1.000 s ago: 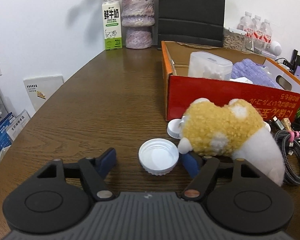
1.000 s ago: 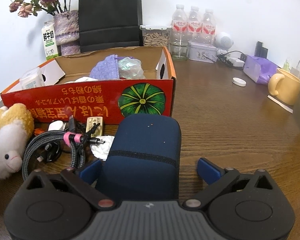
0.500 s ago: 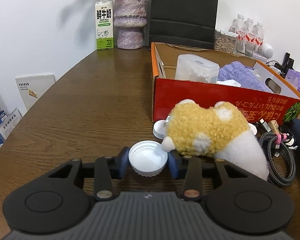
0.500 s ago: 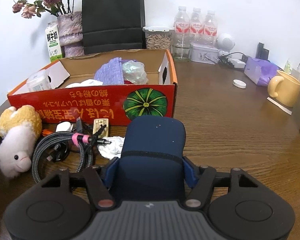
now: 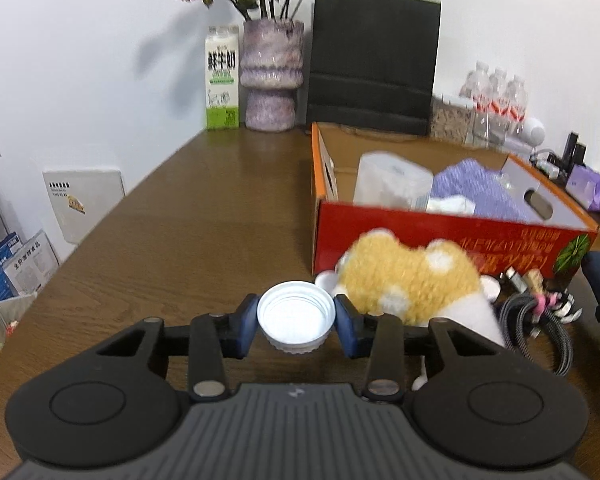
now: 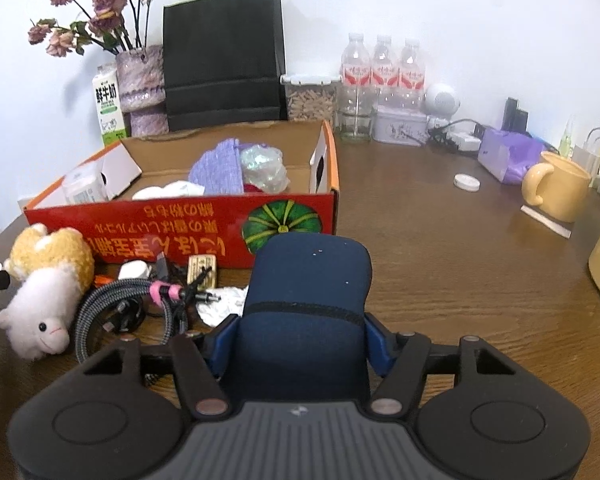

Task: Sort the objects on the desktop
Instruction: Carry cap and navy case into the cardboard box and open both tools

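We hold two desk items at once in front of the red cardboard box (image 5: 439, 236), which already takes a clear tub, a purple cloth and some white tissue. The left gripper (image 5: 296, 322) has just closed and now pinches a white screw lid (image 5: 296, 320) by its rim, open side up, just in front of the box's near left corner and beside the plush toy (image 5: 411, 284) lying against the box's front wall. The right gripper (image 6: 300, 344), its jaws likewise just drawn in, clamps a dark blue soft case (image 6: 305, 304) across its width, before the box's front wall near the painted pumpkin, with a coiled braided cable (image 6: 116, 304) to the case's left.

To do this well, we judge each load must rise clear of the box's front wall before travelling over it. The lid is held by a thin rim, so we should keep it level and avoid brushing the toy. The case is bulky; release it over bare cardboard inside the box, not on the cloth.
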`<state>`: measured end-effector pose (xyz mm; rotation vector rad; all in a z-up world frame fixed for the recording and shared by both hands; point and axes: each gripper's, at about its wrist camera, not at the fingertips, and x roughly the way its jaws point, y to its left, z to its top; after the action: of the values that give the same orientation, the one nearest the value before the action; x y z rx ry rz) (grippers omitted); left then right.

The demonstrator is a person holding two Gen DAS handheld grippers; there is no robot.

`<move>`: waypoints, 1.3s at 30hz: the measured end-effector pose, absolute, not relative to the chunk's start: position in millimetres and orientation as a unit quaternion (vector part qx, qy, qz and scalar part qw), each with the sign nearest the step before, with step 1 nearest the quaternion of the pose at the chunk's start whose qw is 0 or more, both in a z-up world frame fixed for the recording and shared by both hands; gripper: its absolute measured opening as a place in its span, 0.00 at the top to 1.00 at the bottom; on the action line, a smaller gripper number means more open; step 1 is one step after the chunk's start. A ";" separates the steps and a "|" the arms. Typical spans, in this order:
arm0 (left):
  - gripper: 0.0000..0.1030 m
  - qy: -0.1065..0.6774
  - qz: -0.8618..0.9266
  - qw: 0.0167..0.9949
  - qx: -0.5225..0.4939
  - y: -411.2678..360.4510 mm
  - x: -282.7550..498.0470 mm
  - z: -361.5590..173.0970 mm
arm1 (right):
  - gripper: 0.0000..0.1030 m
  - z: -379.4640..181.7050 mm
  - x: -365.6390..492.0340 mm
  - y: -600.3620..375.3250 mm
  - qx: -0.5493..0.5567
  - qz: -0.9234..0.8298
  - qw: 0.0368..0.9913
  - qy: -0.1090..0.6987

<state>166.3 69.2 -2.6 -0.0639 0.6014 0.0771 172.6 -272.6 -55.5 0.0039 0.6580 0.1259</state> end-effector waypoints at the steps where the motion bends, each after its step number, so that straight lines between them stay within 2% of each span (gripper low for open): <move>1: 0.60 0.290 0.038 0.956 -0.032 69.2 165.1 1.5 | 0.39 -53.0 171.6 -272.6 0.001 0.063 0.946 0.318; 11: 0.60 0.237 0.012 0.971 -0.033 52.4 167.4 43.6 | 0.39 -19.0 170.1 -264.9 -0.012 0.083 0.962 0.260; 23: 0.60 0.204 -0.044 0.978 -0.021 1.2 229.4 73.3 | 0.39 20.9 226.7 -240.4 -0.028 0.108 0.973 0.203; 33: 0.60 0.215 -0.043 0.975 -0.044 -23.7 297.1 51.5 | 0.39 17.2 294.1 -227.2 -0.005 0.106 0.979 0.176; 39: 0.60 0.222 -0.017 0.975 -0.019 -38.0 319.7 21.6 | 0.39 -8.2 313.5 -226.2 -0.011 0.123 0.971 0.206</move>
<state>319.7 -38.0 21.6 -0.0390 0.4483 -0.0344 313.5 -226.2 -8.2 -0.0227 0.4161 0.2490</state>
